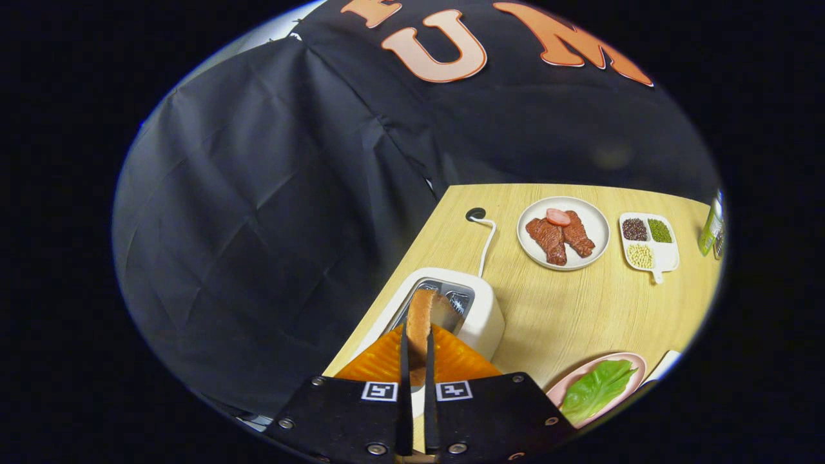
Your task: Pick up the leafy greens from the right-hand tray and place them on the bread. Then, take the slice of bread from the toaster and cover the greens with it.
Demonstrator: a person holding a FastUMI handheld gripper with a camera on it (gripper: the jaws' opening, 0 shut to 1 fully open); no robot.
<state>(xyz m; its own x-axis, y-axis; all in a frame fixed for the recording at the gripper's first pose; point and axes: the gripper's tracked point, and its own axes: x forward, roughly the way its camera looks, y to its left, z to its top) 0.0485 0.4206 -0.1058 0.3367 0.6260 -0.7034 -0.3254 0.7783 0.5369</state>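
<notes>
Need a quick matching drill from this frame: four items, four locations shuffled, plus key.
1. bread slice
2. leafy green
3. meat pieces
4. beans

A. white round plate
B. pink plate
C. between the fingers of the gripper, over the toaster
D. divided white tray

Pairs: 1-C, 2-B, 3-A, 4-D

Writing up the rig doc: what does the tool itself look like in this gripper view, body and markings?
The tool has a wide, flat black body at its base, fastened with round silver screws along its edges. Two small square black-and-white fiducial tags sit side by side on its front edge. Two thin, narrow fingers run forward from between the tags, close together and parallel. No cable on it is visible.
</notes>
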